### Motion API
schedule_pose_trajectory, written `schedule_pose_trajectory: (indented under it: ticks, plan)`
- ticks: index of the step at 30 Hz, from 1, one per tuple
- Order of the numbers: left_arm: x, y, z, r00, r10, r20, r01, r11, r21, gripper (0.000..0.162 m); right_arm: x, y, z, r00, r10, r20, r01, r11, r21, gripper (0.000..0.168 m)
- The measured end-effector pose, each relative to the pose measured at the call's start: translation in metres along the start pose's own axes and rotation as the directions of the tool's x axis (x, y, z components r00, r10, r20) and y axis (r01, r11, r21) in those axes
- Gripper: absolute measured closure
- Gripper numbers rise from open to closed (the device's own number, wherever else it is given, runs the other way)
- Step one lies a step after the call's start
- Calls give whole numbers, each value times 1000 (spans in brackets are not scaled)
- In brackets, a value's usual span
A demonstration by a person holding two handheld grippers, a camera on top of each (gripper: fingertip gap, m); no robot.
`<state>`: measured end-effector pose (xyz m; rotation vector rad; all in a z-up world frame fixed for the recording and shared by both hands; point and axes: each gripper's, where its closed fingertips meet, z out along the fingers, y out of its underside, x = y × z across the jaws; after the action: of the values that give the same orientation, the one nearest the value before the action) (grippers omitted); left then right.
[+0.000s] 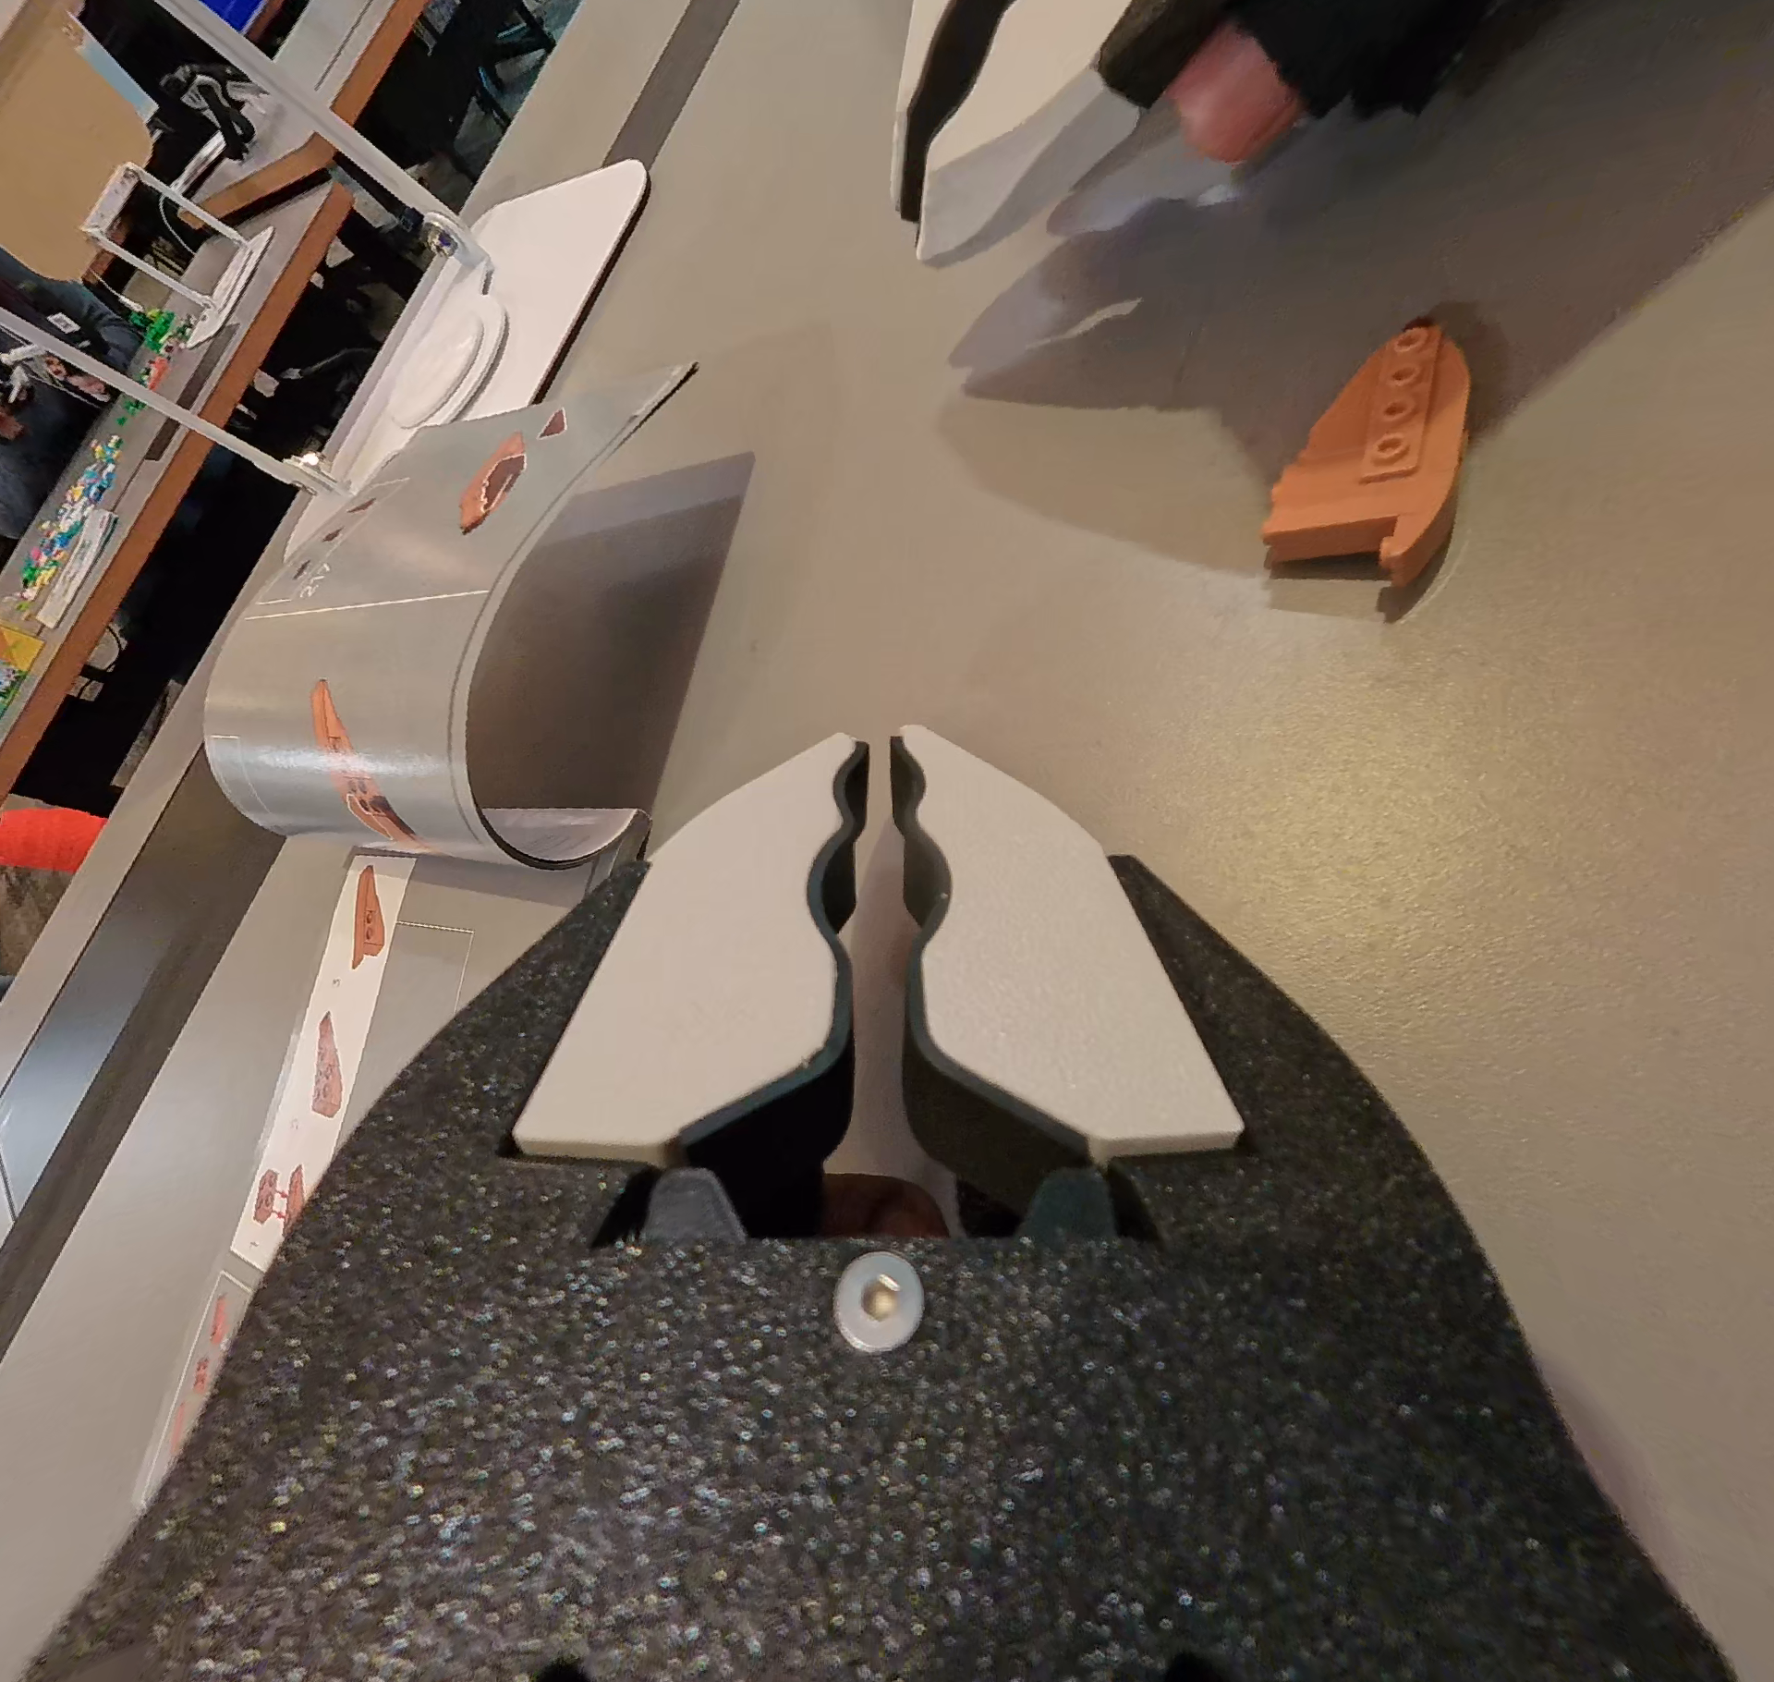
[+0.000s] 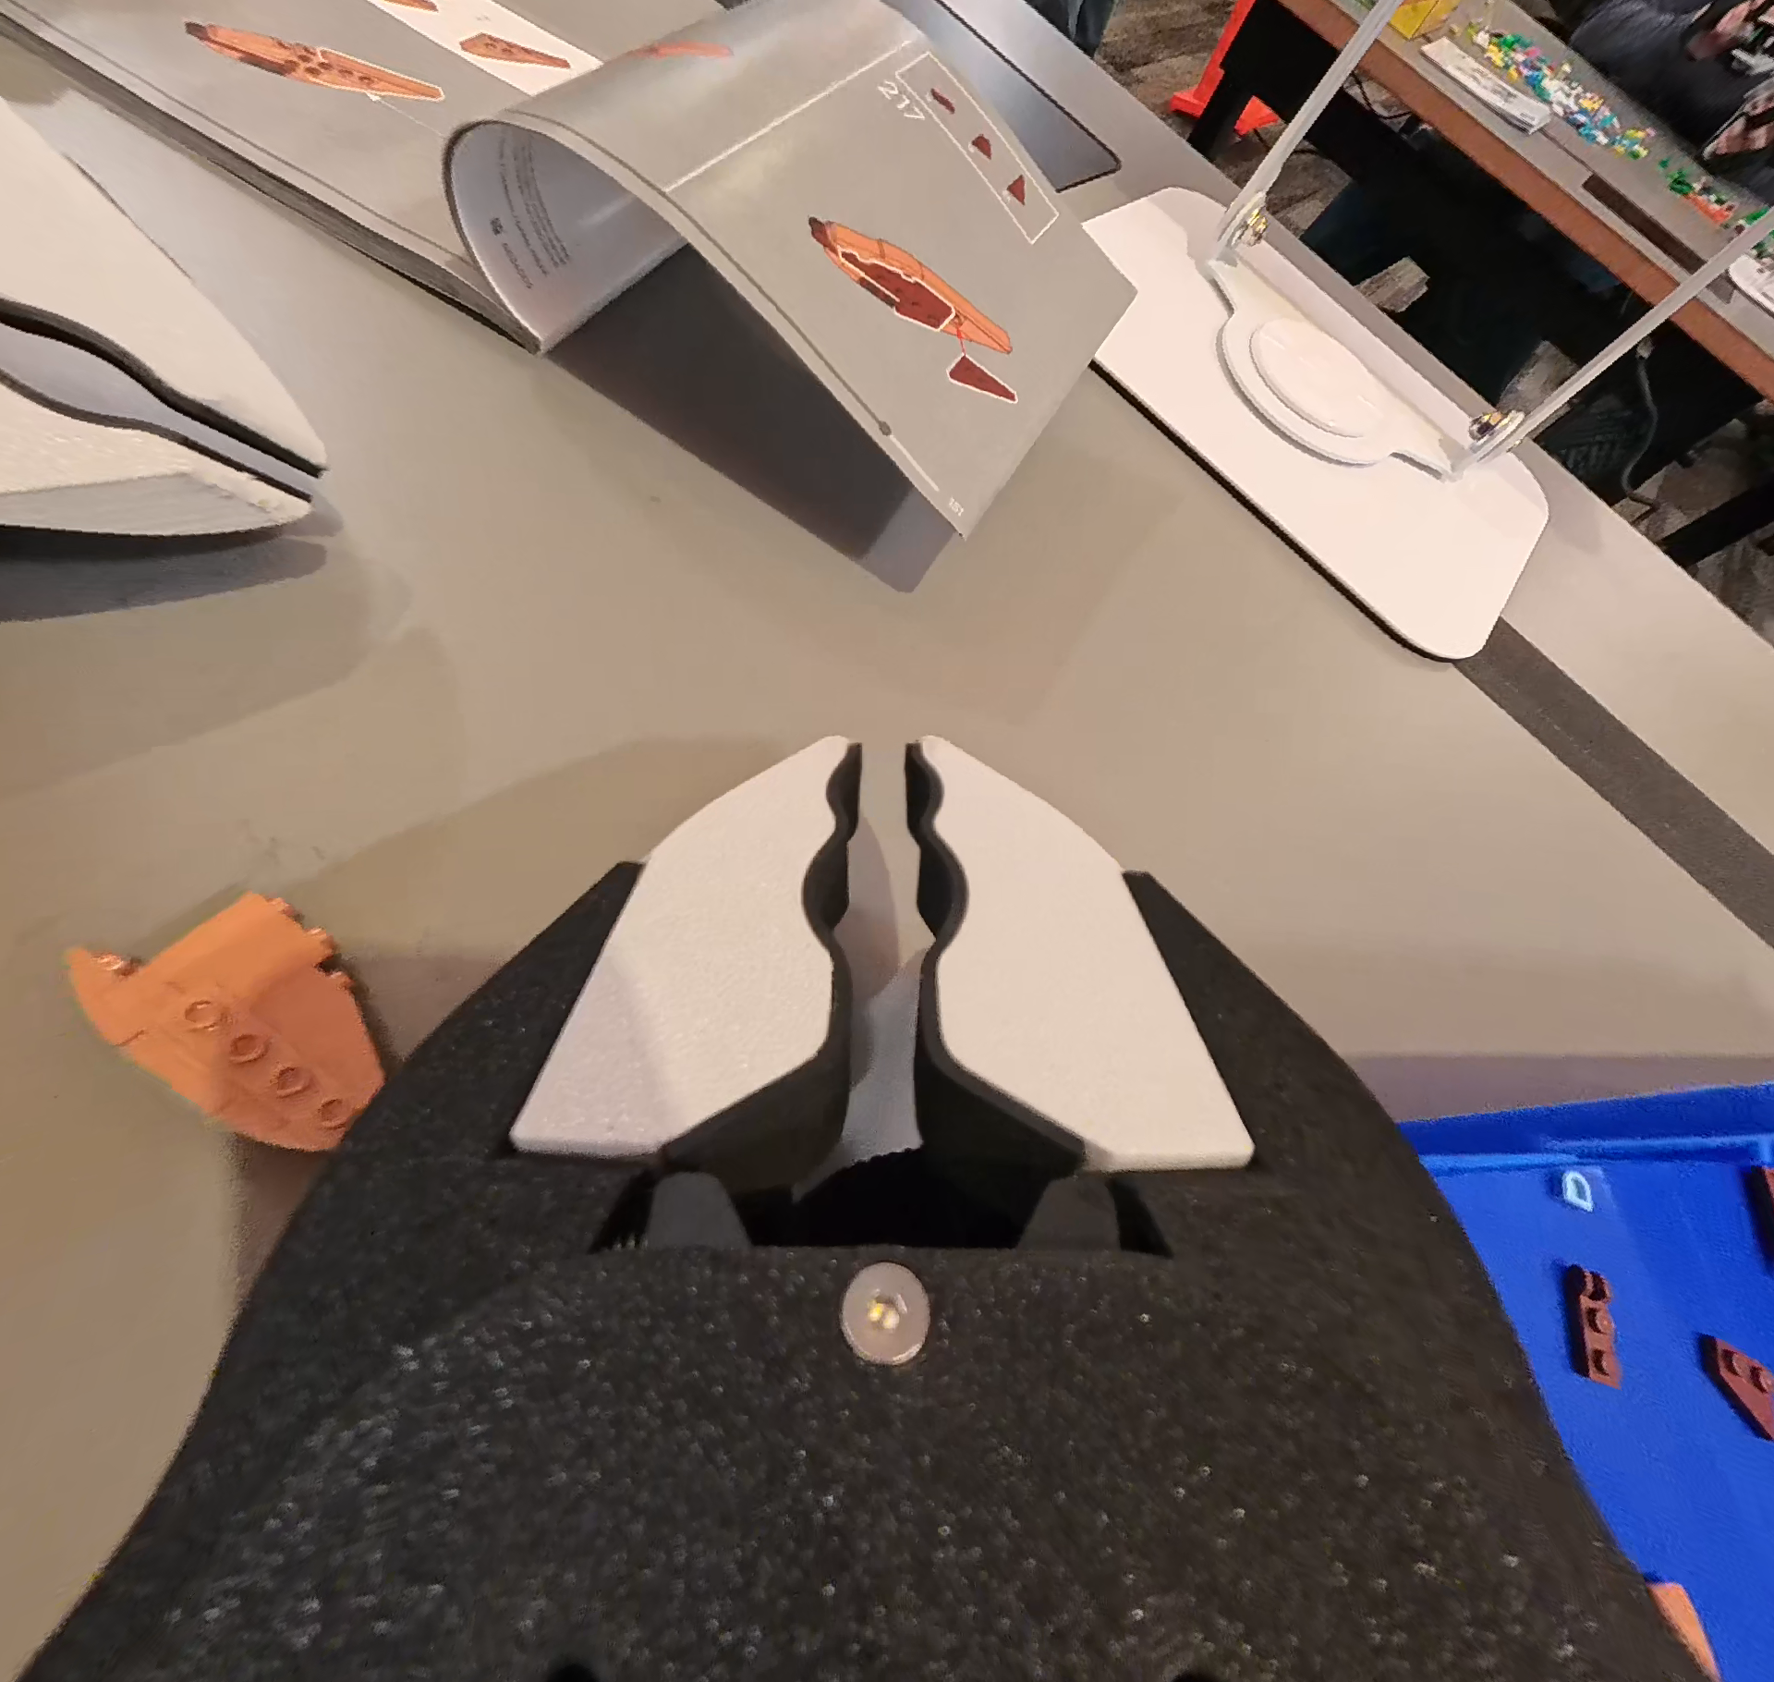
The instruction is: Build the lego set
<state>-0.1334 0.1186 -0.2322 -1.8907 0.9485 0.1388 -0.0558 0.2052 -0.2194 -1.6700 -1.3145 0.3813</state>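
Note:
An orange wedge-shaped lego assembly with a row of studs lies on the grey table. In the right wrist view it lies just left of my right gripper's body. My left gripper is shut with only a thin slit between the fingers and holds nothing. It hovers over bare table, short of the assembly. My right gripper is likewise shut and empty above the table. Each gripper shows in the other's view: the right one at the top, the left one at the left edge.
An open instruction booklet with a curled page lies beyond the grippers. A white stand base with clear struts sits near the table edge. A blue tray at the right holds a few dark red pieces. Another table with lego stands behind. About 12 cm separates my left fingertips from my right.

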Motion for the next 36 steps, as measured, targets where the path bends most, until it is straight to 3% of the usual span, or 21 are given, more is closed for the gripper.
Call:
schedule_pose_trajectory:
  ticks: [3,6,9,11,15,18,21,36]
  plan:
    - [-1,0,0,1000,2,3,-2,1000,1,158,-8,-15,-23,996,60,70,-59,998,-15,148]
    - [-2,1,0,1000,-10,5,10,1000,0,158,7,-52,-92,992,77,98,-82,995,55,153]
    - [-1,1,0,1000,-1,6,1,1000,-4,158,70,-66,-156,1000,3,-12,-2,1000,30,156]
    - [-1,1,0,1000,4,6,-4,1000,-5,159,135,-55,-174,985,-108,-135,97,992,-84,158]
    - [-1,0,1,1000,3,6,-3,1000,-5,159,226,27,-140,986,-163,-14,143,900,-412,156]
    - [-1,1,0,1000,0,6,0,1000,-3,159,261,86,-96,996,-58,65,85,832,-549,153]
    - [-2,1,0,1000,-1,5,1,1000,0,159,278,122,-65,995,-28,96,82,783,-616,152]
    - [-1,1,0,1000,-3,0,3,1000,-3,160,277,153,-31,978,129,166,3,781,-624,146]
